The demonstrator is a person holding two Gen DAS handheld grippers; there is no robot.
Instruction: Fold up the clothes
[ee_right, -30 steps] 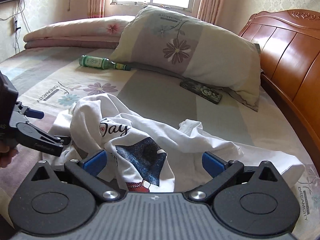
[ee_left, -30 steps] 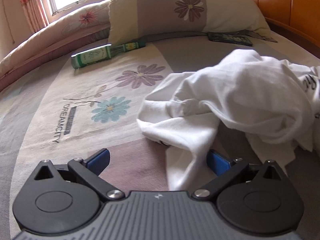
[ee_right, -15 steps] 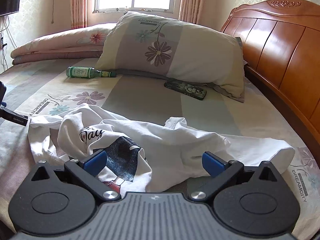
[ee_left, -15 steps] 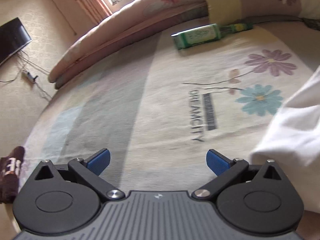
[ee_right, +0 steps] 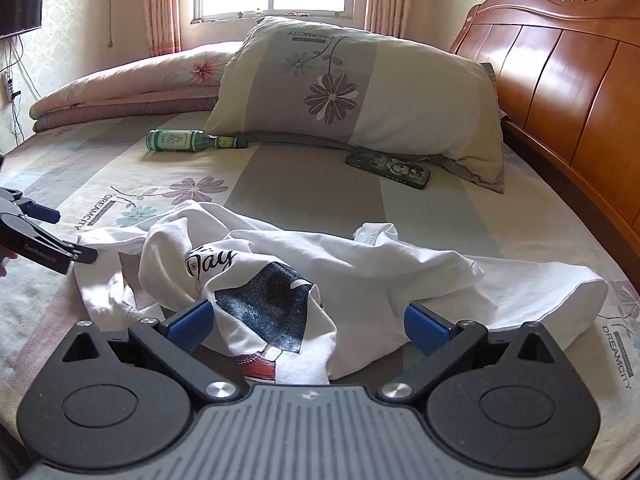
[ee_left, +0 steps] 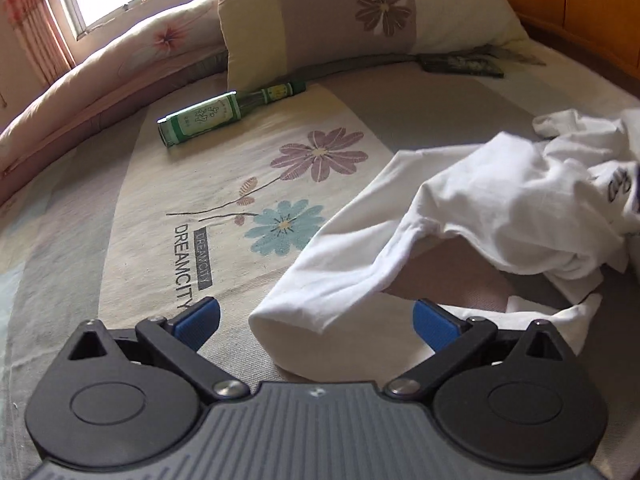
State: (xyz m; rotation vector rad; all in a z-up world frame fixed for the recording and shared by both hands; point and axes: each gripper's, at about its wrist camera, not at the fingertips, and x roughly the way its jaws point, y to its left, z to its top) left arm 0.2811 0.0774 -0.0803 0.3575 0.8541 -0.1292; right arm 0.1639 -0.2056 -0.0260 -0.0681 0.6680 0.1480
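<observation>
Now, white shirt [ee_right: 360, 272] crumpled, between open jaws

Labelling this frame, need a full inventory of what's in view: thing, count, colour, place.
T-shirt: 1, white with dark print, crumpled on the near part of the bed.
Bottle: 1, green, lying on its side left of the pillow.
Pillow: 1, cream and mauve with flowers, by the headboard.
Phone: 1, dark patterned case, flat in front of the pillow.
Folded quilt: 1, pink, far side below the window.
Bed sheet: 1, beige, grey, floral.
Headboard: 1, orange-brown wood, right.
TV: 1, black, left wall.
Left tongs: open, a sleeve end between the tips.
Right tongs: open, over the print.
</observation>
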